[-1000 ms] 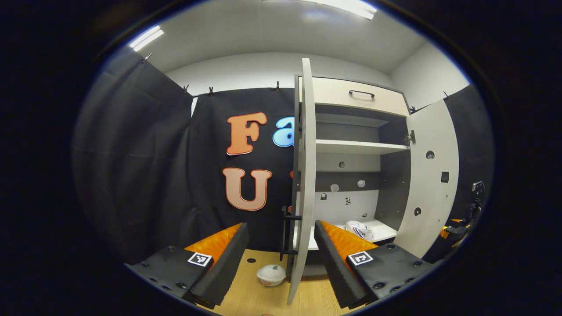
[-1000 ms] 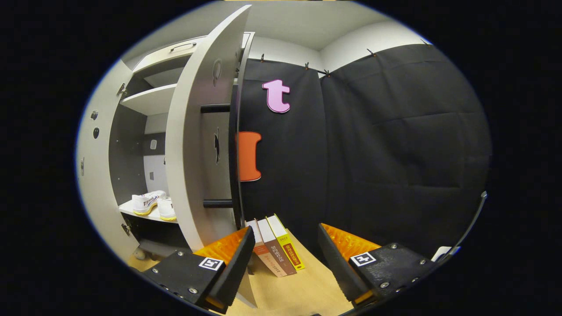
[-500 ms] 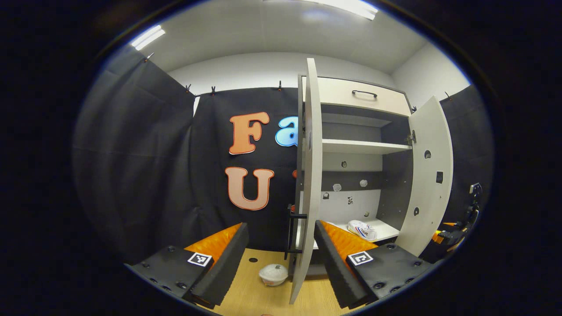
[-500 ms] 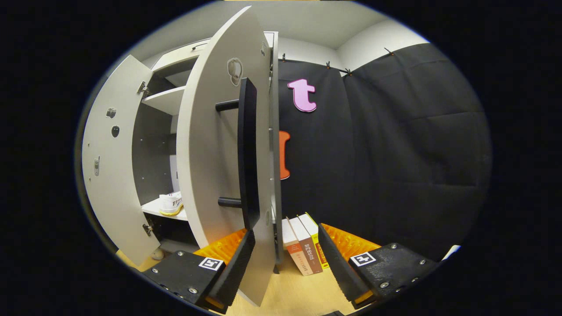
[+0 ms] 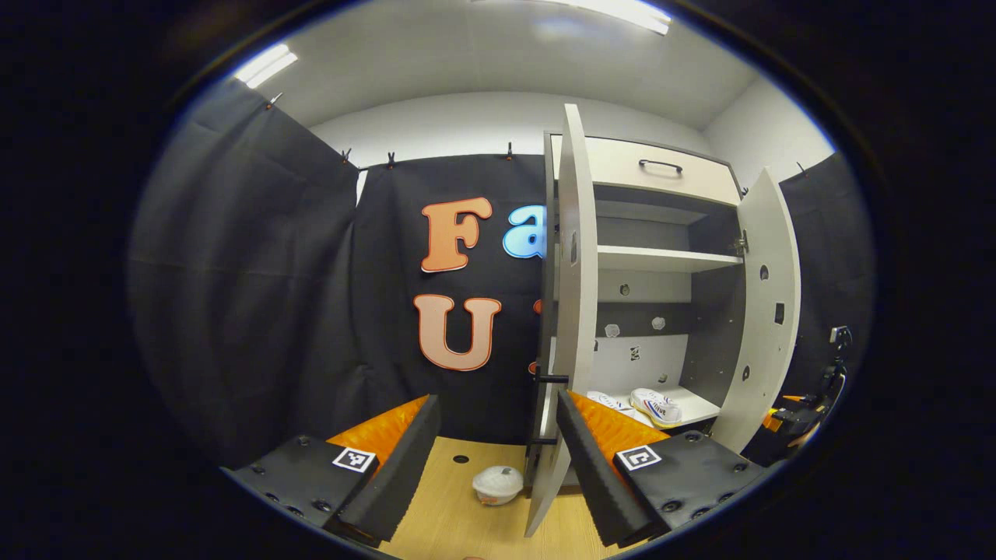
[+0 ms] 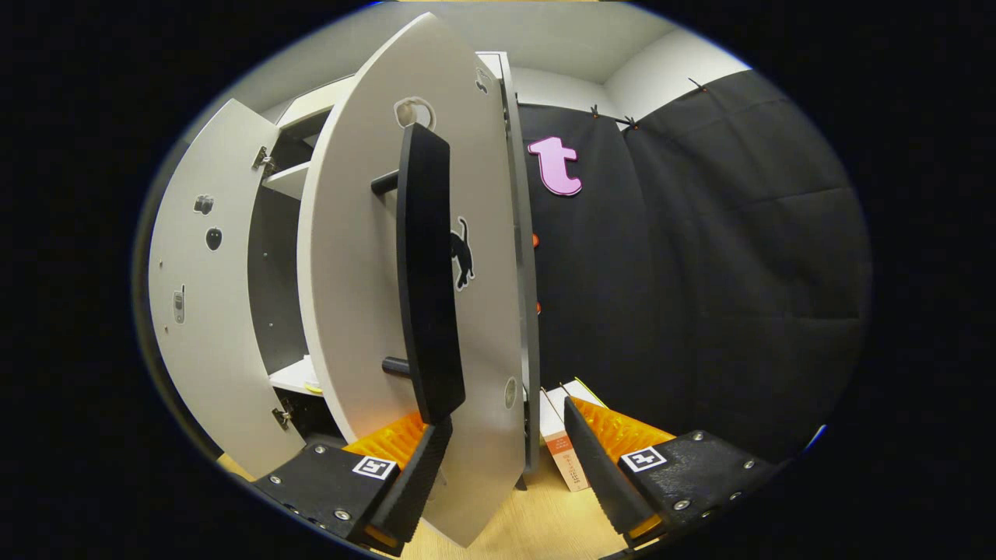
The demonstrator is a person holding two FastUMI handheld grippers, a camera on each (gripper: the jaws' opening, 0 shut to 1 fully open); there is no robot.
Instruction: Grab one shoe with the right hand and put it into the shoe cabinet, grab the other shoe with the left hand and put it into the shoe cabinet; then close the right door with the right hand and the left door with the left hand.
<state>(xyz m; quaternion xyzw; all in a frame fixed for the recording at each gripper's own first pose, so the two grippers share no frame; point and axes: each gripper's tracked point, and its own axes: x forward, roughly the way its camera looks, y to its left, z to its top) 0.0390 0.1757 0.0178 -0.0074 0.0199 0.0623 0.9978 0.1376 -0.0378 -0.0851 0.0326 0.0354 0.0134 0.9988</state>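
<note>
Meanwhile, right claw [image 6: 502,459], spread, straddles the right door's [image 6: 350,257] lower edge; left claw [image 5: 498,459] spread, empty.

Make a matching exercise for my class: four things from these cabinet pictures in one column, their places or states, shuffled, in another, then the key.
1. shoes
2. right door
3. white bowl
4. books

a. swung partly toward closing
b. on the wooden floor by the left door's foot
c. standing by the black cloth
d. on the cabinet's bottom shelf

Pairs: 1-d, 2-a, 3-b, 4-c
</note>
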